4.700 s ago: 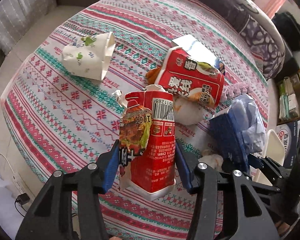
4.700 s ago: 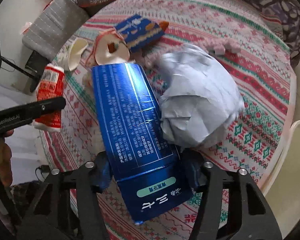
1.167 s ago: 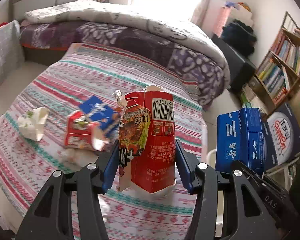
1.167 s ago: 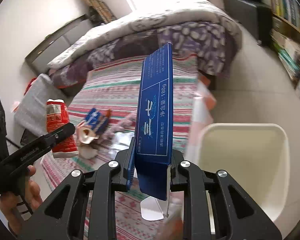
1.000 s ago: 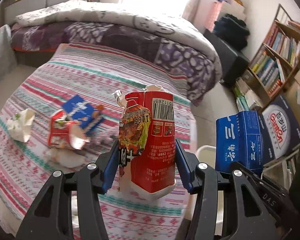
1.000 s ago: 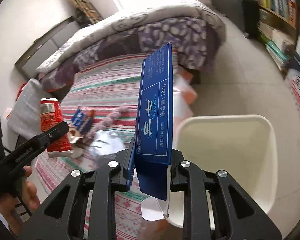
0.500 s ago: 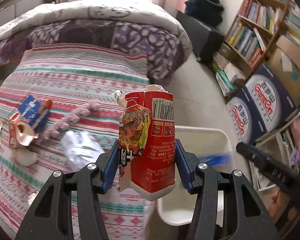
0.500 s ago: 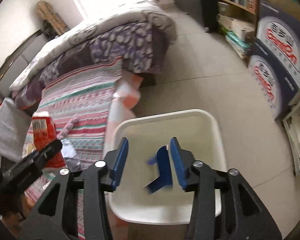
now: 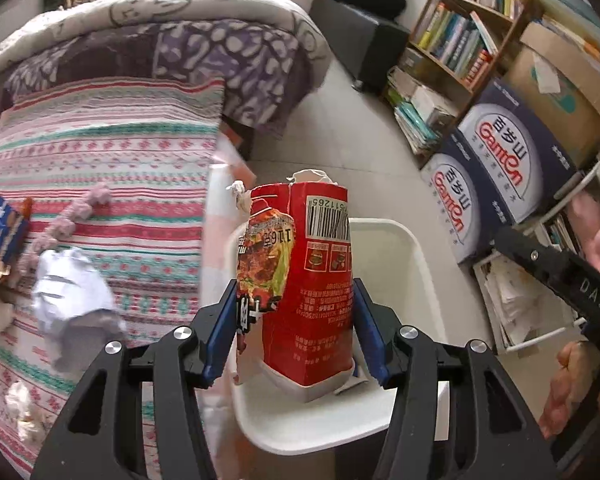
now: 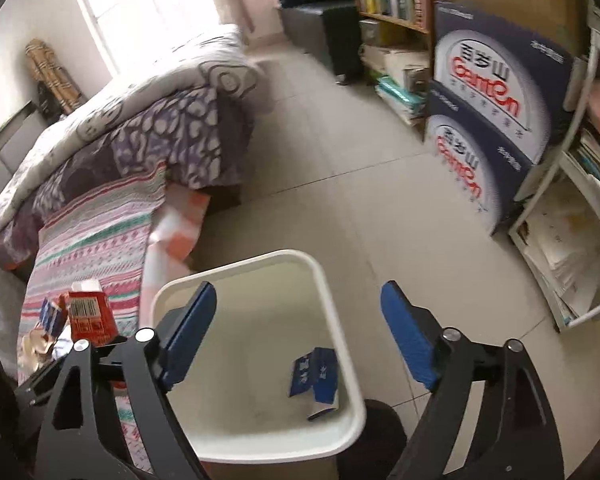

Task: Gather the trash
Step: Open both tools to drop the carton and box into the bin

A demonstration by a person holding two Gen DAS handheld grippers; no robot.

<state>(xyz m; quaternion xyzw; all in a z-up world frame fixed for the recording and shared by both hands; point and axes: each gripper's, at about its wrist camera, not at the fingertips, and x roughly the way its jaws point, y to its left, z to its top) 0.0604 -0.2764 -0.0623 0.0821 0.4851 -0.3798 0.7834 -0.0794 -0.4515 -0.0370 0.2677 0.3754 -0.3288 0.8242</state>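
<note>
Carton [image 9: 308,280] upright in opening left claw [image 9: 296,332], torn top skyward; right claw [image 10: 300,344] opening, empty.

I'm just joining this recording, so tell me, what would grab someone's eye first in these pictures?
First, the crumpled red snack carton with a barcode, upright between the blue pads of the left gripper, above the white plastic bin. Next, the right gripper, its jaws opening with nothing between them, over that bin, where a flattened blue carton lies on the bottom. To the left, the striped patterned bedspread carries crumpled paper.
</note>
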